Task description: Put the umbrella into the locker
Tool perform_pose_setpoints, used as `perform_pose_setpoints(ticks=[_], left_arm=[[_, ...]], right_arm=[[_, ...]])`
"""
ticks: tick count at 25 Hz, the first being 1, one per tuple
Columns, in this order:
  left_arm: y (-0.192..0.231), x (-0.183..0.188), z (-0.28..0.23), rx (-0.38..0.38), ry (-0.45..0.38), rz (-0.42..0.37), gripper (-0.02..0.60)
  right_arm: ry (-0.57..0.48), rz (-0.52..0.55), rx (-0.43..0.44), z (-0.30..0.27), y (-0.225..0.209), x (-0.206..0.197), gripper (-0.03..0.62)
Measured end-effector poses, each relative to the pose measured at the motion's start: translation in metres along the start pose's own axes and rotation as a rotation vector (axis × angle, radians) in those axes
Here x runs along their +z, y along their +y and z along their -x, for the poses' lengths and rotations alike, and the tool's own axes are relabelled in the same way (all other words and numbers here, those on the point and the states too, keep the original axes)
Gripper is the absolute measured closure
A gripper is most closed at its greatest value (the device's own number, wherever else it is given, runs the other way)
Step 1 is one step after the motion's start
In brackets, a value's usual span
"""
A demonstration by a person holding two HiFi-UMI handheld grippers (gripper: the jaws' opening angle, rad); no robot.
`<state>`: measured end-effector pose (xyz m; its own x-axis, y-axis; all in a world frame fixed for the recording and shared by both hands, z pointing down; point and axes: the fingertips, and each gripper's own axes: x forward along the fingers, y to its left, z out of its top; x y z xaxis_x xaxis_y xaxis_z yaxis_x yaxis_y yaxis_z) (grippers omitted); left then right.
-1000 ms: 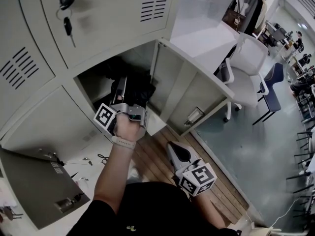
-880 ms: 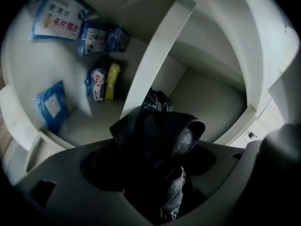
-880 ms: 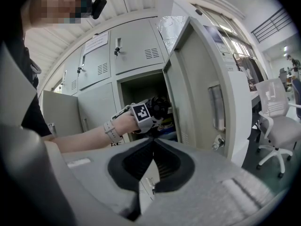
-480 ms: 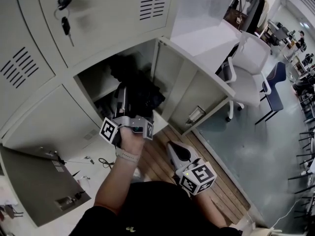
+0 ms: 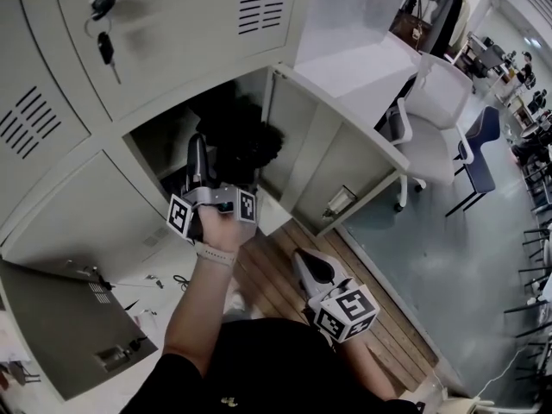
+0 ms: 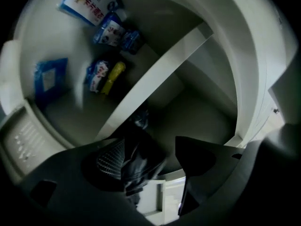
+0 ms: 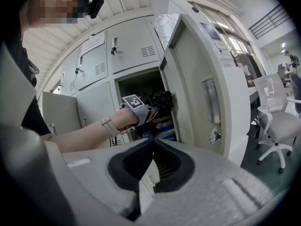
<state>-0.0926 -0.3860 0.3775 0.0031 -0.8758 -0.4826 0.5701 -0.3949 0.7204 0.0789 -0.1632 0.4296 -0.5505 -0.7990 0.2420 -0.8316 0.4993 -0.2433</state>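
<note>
The black folded umbrella [image 5: 243, 134] is inside the open locker compartment [image 5: 269, 102], up near its top. My left gripper [image 5: 211, 158] reaches into that opening and is shut on the umbrella. In the left gripper view the dark fabric [image 6: 138, 159] lies against the left pad, between the two spread jaws of my left gripper [image 6: 150, 147]. The right gripper view shows the umbrella [image 7: 160, 99] at the compartment mouth. My right gripper [image 5: 302, 259] hangs low by my body, shut and empty, its jaws touching [image 7: 153, 142].
Blue packets [image 6: 101, 6] and a yellow item [image 6: 113, 76] lie deeper in the locker. The locker door [image 5: 345, 166] stands open to the right. A lower door [image 5: 78, 326] is open at the left. Keys [image 5: 104, 47] hang above. A white chair [image 5: 431, 119] stands at the right.
My left gripper pulled back a little with the umbrella, then pushed up and left again, carrying it deeper into the compartment. The right gripper has stayed in place.
</note>
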Motion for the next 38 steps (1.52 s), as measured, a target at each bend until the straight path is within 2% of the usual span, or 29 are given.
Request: perform_pose_setpoints(ticks=[2,11,18,24,28,33,38], left_arm=[[-0.007,0.006,-0.012,-0.045,0.000,-0.001,0.252],[-0.016,0.012,-0.035,-0.088,0.005,-0.048,0.259],[-0.004,0.007,-0.016,-0.012,0.036,-0.095,0.261],[0.016,-0.020,0.012,0.051,0.098,-0.081,0.261],[0.022,-0.039,0.032,0.067,0.130,-0.080,0.261],[0.031,-0.079,0.054,0.093,0.229,-0.055,0.261],[0.035,-0.090,0.041,0.085,0.270,-0.063,0.261]], right_arm=[[0.002,-0.001,-0.002,-0.001,-0.001,0.000,0.597],[0.011,0.005,0.014,-0.009,0.006,-0.001,0.597],[0.013,0.004,0.025,-0.011,0.010,-0.003,0.597],[0.012,-0.001,0.024,-0.008,0.010,-0.006,0.597],[0.011,-0.011,0.014,-0.001,0.005,-0.009,0.597],[0.010,-0.026,-0.010,0.008,-0.004,-0.012,0.597],[0.009,-0.036,-0.033,0.017,-0.009,-0.016,0.597]])
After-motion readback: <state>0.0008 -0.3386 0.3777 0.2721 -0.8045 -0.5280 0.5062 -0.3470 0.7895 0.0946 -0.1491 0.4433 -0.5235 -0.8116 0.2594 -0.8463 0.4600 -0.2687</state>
